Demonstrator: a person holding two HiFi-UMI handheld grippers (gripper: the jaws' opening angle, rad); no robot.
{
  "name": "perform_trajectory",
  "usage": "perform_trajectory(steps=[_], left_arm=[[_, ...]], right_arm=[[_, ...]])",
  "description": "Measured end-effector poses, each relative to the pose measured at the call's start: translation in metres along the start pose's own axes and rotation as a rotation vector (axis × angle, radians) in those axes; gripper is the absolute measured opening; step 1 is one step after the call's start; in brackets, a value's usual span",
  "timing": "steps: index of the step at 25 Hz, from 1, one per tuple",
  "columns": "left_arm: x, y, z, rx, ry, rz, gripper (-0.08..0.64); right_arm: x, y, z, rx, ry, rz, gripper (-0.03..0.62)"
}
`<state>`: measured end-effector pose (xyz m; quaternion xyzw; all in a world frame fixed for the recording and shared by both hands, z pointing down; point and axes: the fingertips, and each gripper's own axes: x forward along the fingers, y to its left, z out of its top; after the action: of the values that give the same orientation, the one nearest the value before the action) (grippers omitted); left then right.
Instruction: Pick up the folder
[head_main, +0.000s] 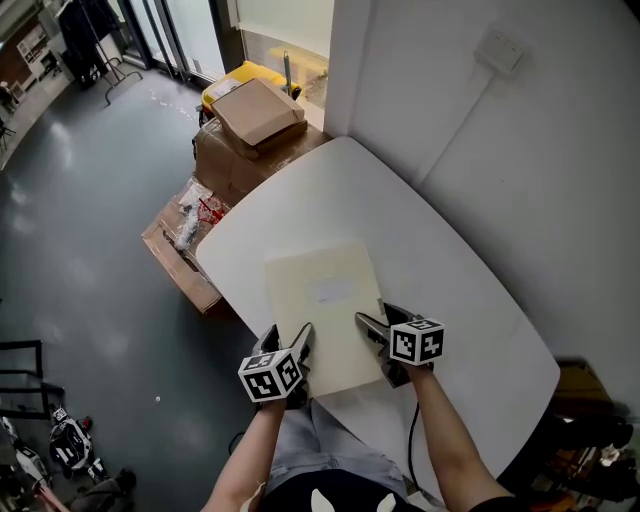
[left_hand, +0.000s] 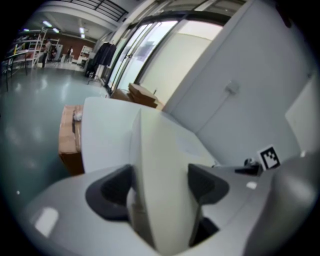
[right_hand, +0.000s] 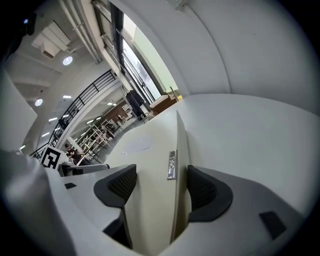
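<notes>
A cream folder (head_main: 325, 300) lies on the white table (head_main: 400, 200), its near edge toward me. My left gripper (head_main: 292, 338) is at the folder's near left corner and my right gripper (head_main: 374, 322) at its near right corner. In the left gripper view the folder (left_hand: 160, 160) fills the gap of the left gripper (left_hand: 159, 184), with both dark pads against it. The right gripper view shows the folder (right_hand: 150, 170), with a small metal clip (right_hand: 171, 165) on its spine, between the pads of the right gripper (right_hand: 159, 184), shut on it.
Cardboard boxes (head_main: 250, 125) are stacked on the floor past the table's far left end, with a flat box of packets (head_main: 183, 240) beside it. A white wall (head_main: 530, 150) with a socket (head_main: 500, 48) runs along the table's right side.
</notes>
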<state>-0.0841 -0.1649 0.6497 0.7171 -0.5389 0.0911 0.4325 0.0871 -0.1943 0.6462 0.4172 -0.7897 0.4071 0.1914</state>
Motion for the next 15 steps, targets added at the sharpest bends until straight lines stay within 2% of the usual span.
perform_trajectory(steps=[5, 10, 15], left_arm=[[-0.007, -0.006, -0.001, 0.042, -0.017, -0.007, 0.339], [-0.017, -0.005, -0.007, 0.029, -0.012, -0.006, 0.339], [-0.028, -0.007, -0.003, 0.033, -0.046, 0.001, 0.341]], right_arm=[[-0.012, 0.006, -0.005, -0.020, -0.043, -0.025, 0.295], [-0.019, 0.015, -0.012, -0.033, -0.045, -0.042, 0.295], [-0.026, 0.027, -0.006, -0.073, -0.065, -0.042, 0.295]])
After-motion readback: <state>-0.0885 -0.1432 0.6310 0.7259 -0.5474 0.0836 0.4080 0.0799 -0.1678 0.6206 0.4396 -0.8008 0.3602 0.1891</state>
